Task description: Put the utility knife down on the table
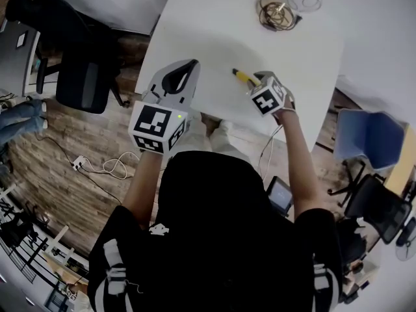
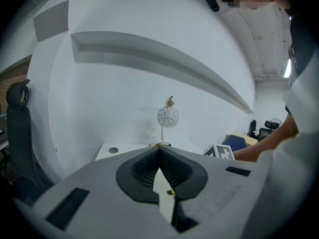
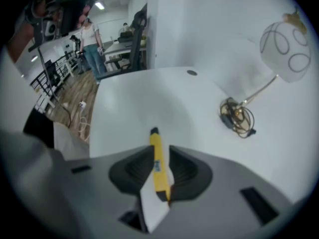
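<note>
**Step in hand (judged):** release of the utility knife [image 3: 157,161] onto the white surface [image 1: 214,38].

**Right gripper [image 3: 160,149]:**
- In the right gripper view the yellow knife lies lengthwise in the gap between the jaws. Its dark tip points toward the middle of the frame.
- The jaws stand partly apart. A strip of white surface shows beside the knife at the lower left, and the pads do not appear to press on it.
- The knife therefore reads as let go, though light contact at the lower right pad cannot be ruled out.
- In the head view the knife pokes out at the upper left of this gripper, right of centre in the frame and near the surface's lower edge. Whether it lies fully flat cannot be confirmed.

**Left gripper [image 1: 188,67]:** the jaws meet at their tips with nothing between them. It sits left of centre in the head view, apart from the knife.

**Recommendations:**
- The right gripper should lift away along the line of its own jaws, without roll, so that neither pad catches the knife.
- The jaws should not close until they are clear of the knife's body. The knife looks slim and light, and is judged likely to skid or flip on the smooth surface if nudged.
- The knife should lie flat before the gripper leaves it.
- The coil of cable [image 1: 278,12] at the upper right is well apart and poses no obstruction.
- The left gripper has no part in this step and should hold off.
</note>
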The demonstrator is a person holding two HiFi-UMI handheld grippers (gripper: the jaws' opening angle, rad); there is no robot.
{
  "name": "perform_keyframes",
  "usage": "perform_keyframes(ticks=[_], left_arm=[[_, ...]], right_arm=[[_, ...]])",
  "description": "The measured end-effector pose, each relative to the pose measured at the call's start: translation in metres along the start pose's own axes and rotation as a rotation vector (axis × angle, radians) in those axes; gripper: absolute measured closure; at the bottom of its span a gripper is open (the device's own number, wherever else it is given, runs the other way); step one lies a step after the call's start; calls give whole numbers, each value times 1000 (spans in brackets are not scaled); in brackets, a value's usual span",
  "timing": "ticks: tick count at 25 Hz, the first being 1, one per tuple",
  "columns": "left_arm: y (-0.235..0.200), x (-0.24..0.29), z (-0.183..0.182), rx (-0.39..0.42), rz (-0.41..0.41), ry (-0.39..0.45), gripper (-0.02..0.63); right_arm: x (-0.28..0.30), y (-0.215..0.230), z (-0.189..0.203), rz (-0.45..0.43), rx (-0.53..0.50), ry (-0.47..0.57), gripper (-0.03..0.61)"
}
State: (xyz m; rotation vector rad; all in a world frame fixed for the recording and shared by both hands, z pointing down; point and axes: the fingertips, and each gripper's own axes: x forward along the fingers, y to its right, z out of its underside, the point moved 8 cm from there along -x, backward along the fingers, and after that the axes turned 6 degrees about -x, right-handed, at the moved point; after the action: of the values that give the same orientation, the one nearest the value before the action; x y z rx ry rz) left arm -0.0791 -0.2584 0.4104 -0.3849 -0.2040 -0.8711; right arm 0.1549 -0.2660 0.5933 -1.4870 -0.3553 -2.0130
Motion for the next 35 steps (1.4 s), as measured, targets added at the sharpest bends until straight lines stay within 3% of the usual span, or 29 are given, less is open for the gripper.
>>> perform_keyframes(ticks=[6,14,27,35], left_arm=[[3,-2,-16,25,34,35,598],[12,-2,-46,85,88,96,598],[24,-12,-96,177,148,210,598],[32,-28,-127,236,154,299,598]], right_arm=[[-56,9,-28,85,110,184,518],[-144,24,-59,233,233,437,541],[-265,25,-91,484,247,787,545],[-301,22,-95,569,269,898,545]])
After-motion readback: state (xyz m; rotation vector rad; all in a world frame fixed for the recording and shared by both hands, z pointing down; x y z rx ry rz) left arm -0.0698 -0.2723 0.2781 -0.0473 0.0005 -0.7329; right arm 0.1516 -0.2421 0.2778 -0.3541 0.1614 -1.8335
